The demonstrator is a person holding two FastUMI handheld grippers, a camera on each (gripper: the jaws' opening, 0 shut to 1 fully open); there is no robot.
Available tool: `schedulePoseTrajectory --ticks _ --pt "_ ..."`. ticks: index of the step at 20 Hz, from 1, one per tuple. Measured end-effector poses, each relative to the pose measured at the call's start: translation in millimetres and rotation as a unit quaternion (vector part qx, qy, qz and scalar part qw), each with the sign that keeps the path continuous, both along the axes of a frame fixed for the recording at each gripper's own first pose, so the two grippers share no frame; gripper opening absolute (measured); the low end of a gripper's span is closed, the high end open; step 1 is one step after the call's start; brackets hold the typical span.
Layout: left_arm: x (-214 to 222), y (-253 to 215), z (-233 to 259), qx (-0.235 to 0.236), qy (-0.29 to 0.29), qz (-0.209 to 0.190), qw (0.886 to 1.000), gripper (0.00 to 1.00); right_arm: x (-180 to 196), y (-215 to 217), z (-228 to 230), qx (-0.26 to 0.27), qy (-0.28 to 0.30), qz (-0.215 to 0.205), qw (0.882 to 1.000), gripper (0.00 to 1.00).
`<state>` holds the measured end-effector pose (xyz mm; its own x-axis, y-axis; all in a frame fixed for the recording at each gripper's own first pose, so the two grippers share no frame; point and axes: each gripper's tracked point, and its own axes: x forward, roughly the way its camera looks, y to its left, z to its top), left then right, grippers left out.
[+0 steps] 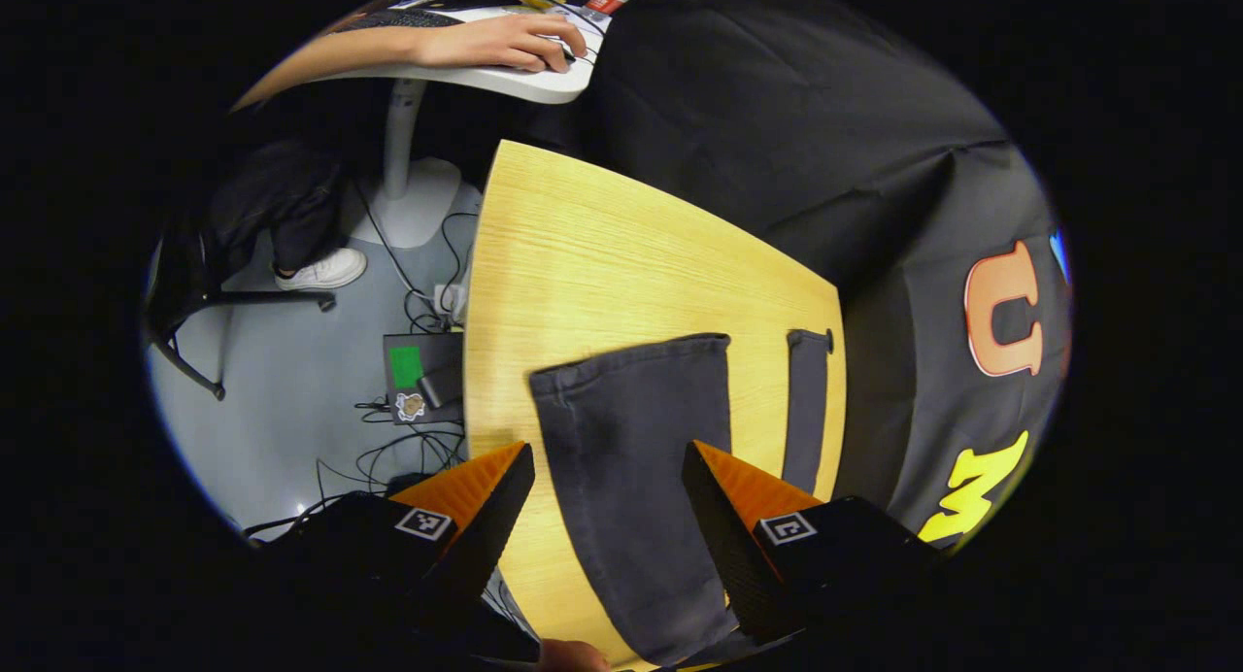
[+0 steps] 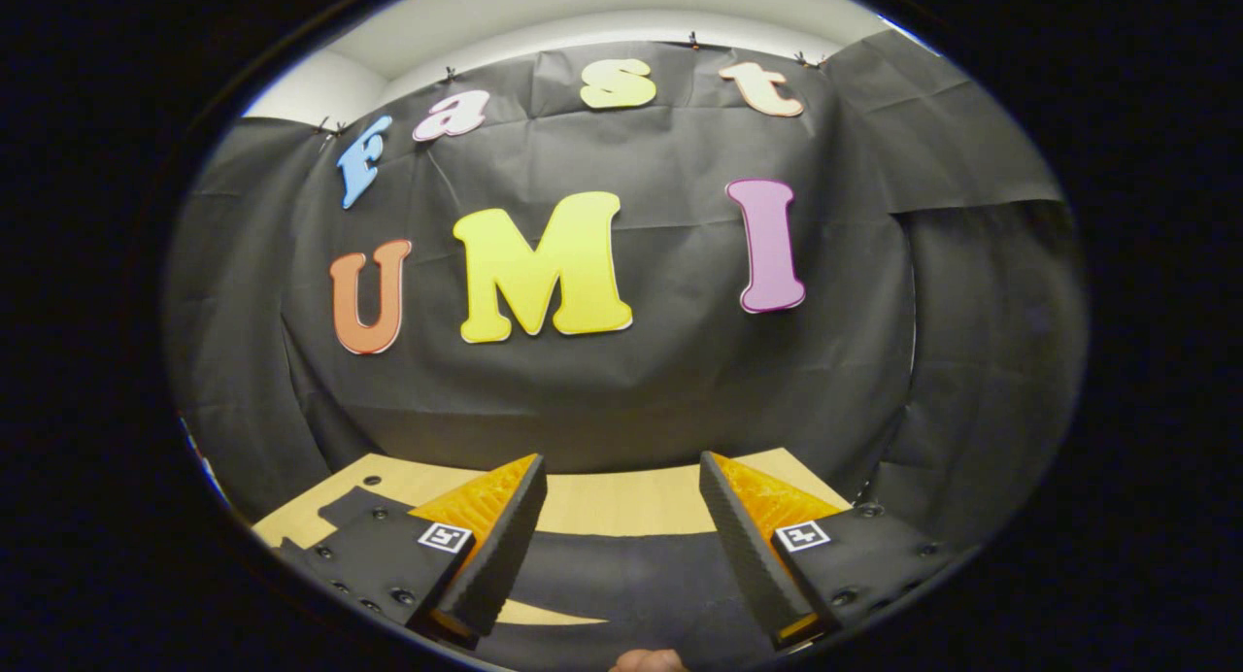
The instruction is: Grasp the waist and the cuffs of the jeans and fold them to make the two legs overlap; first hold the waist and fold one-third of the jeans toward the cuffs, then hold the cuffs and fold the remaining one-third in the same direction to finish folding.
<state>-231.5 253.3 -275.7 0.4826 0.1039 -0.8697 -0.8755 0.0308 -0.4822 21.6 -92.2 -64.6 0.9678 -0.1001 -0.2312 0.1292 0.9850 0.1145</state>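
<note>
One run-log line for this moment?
phase: pre-grasp | jeans: flat on table, legs apart | left gripper: open above a leg | right gripper: open, empty

Dark charcoal grey jeans (image 1: 631,429), plain and slightly faded, lie on a pale yellow worktop (image 1: 592,254) with fine straight wood grain. In the right gripper view the same light wood worktop (image 2: 621,502) shows beneath the dark jeans (image 2: 621,575). The floor (image 1: 282,400) is light grey, crossed by thin black cables (image 1: 408,284). A white shoe (image 1: 325,269) rests on it. A dark box (image 1: 422,376) bears a bright green square. A second desk (image 1: 524,80) is white.
</note>
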Motion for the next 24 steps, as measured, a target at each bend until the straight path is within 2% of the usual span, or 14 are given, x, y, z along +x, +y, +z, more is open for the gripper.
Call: schedulePoseTrajectory --ticks 8,14,19,21,22,24 --pt "11 -2 -25 -0.014 0.021 -0.011 1.0 1.0 -2 -21 -3 -0.007 0.003 -0.026 1.0 0.96" --pt "33 2 -25 -0.01 0.013 -0.022 1.0 0.99 -4 -34 -10 -0.002 0.013 -0.043 0.999 0.96" --pt "43 2 -32 -0.005 0.021 -0.048 0.999 1.0 -7 -44 -26 0.016 0.033 -0.051 0.998 0.97" --pt "36 2 -44 -0.009 0.034 -0.05 0.998 0.81 -11 -53 -37 0.028 0.049 -0.058 0.997 0.96" --pt "29 0 -47 -0.017 0.041 -0.036 0.998 0.6 -13 -63 -43 0.035 0.059 -0.067 0.995 0.96" --pt "29 1 -46 -0.043 0.013 0.007 0.999 0.18 -19 -82 -56 0.054 0.082 -0.089 0.991 0.97"
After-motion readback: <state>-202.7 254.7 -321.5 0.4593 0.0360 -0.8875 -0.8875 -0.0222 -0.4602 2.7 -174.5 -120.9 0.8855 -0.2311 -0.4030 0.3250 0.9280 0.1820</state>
